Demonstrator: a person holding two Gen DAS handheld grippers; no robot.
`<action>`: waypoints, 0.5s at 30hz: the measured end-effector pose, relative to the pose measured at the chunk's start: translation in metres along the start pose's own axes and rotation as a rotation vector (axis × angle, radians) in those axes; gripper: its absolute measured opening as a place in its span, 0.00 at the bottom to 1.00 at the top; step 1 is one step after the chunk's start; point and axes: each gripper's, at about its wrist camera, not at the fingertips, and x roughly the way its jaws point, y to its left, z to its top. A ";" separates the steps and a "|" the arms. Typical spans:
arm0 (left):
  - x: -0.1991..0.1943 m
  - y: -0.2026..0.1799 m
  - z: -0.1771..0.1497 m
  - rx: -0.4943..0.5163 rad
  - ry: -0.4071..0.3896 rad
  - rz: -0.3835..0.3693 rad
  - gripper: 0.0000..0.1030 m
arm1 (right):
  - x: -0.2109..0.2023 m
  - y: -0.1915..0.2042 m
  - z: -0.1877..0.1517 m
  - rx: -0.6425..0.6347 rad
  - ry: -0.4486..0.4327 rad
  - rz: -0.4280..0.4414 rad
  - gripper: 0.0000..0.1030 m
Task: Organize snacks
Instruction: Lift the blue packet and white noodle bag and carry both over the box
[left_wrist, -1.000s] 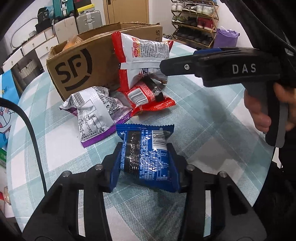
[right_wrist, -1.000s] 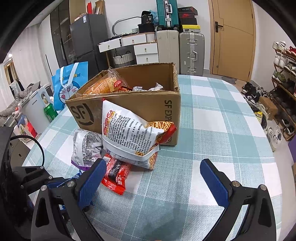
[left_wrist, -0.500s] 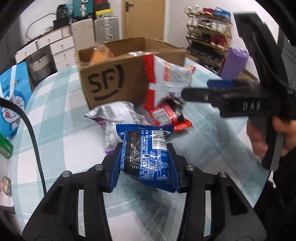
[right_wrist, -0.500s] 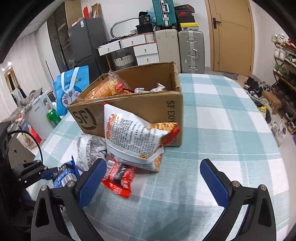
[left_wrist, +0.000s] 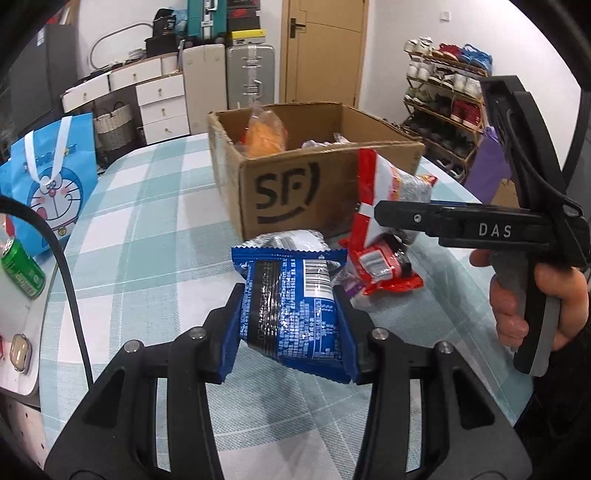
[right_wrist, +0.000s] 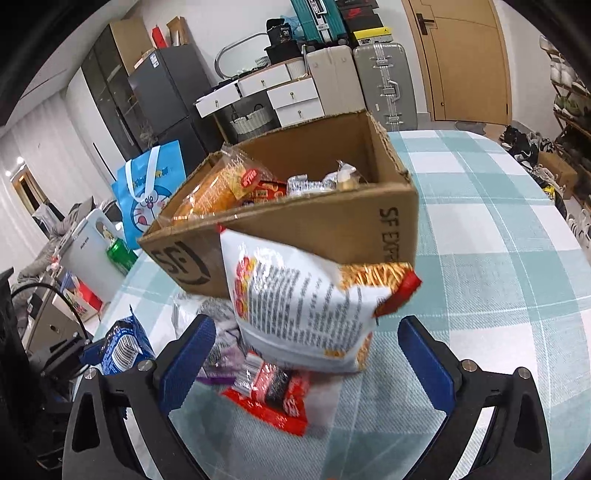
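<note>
A: What is seen on the checked table (left_wrist: 155, 206)?
B: A cardboard box (left_wrist: 295, 192) with snacks, suitcases (left_wrist: 251, 74) behind.
A: The fingers?
B: A blue packet (left_wrist: 291, 310) is clamped, lifted, by the left gripper (left_wrist: 290, 325); the right gripper (right_wrist: 303, 354), just narrowing, is spread around a white bag (right_wrist: 303, 310), untouched.

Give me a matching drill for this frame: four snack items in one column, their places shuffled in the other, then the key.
Items:
1. blue snack packet
2. big white and red bag
3. small red packet
4. orange snack bag

Places:
A. inside the cardboard box
B. flat on the table, under the big bag's lower edge
C. clamped in the left gripper, off the table
D. leaning on the box front, between the right gripper's open jaws, which have just been closing

Pairs: 1-C, 2-D, 3-B, 4-A
</note>
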 end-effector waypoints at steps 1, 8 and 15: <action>0.001 0.000 0.000 -0.004 -0.001 0.008 0.41 | 0.001 0.001 0.001 0.001 -0.002 0.006 0.88; -0.004 0.000 0.004 -0.014 -0.021 0.028 0.41 | 0.000 -0.001 0.002 0.022 -0.006 0.037 0.69; -0.010 0.003 0.005 -0.033 -0.039 0.045 0.41 | -0.011 -0.004 -0.002 0.018 -0.034 0.054 0.58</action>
